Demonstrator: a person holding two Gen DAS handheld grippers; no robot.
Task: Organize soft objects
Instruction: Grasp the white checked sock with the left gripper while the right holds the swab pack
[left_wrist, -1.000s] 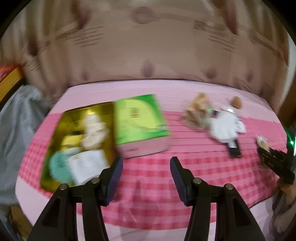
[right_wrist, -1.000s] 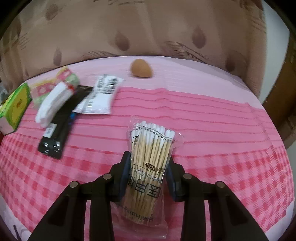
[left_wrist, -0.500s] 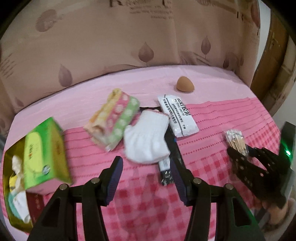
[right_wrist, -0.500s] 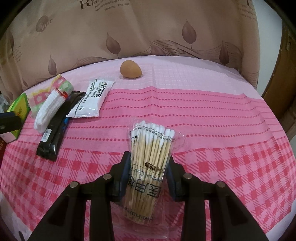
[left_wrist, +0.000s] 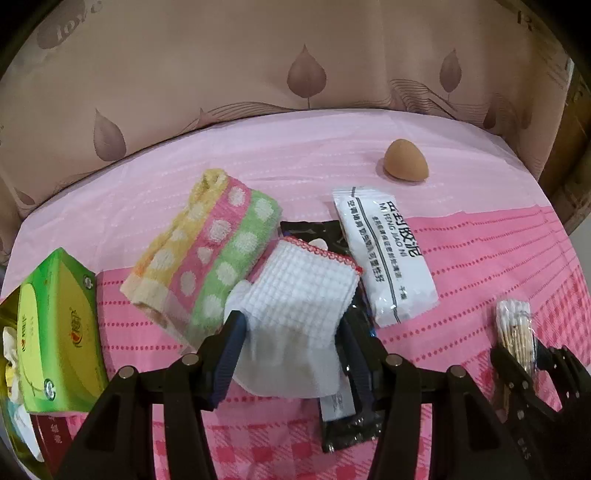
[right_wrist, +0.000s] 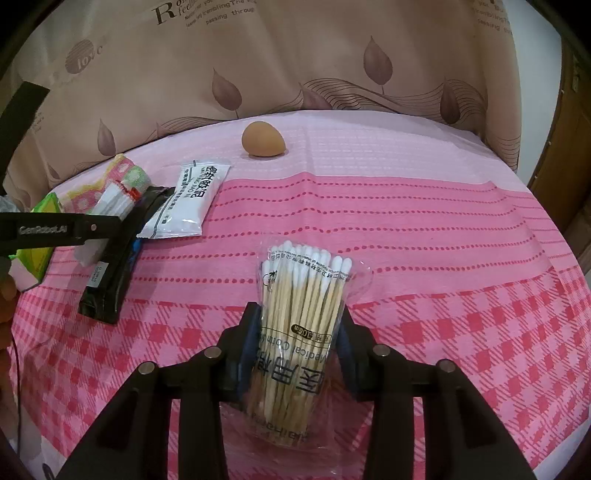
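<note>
The left tool (left_wrist: 290, 322) stands wide, its jaws either side of the white cloth (left_wrist: 299, 295) and not yet touching it; the cloth lies near the middle of the worktop (left_wrist: 498, 258), overlapping a black pack (left_wrist: 343, 424) and leaning against the spotted towel (left_wrist: 214, 258); the step in hand looks like picking up this cloth

To do it well, I would lower the tool until both pads reach the worktop, then close across the thick folded part, not the thin lower flap; the right pad sits over the black pack, so shifting slightly toward the towel should keep the pack out of the grip; close slowly, since the cloth will bunch, and lift straight up so the towel is not dragged

The right tool (right_wrist: 298, 312) is opening its jaws, narrow as yet, with the swabs (right_wrist: 299, 306) between them, lying on the worktop toward its near right corner; I would let them part fully before drawing back, or the bag may catch on a pad

The left view alone shows the cloth's weave and its red trim, the full tissue box (left_wrist: 59, 343) at the left edge, and a sliver of a gold box (left_wrist: 8, 310) behind it; the right view alone shows the swab label and the empty right half of the worktop; both show the sachet (left_wrist: 388, 251) and the sponge (left_wrist: 405, 165) near the far edge
</note>
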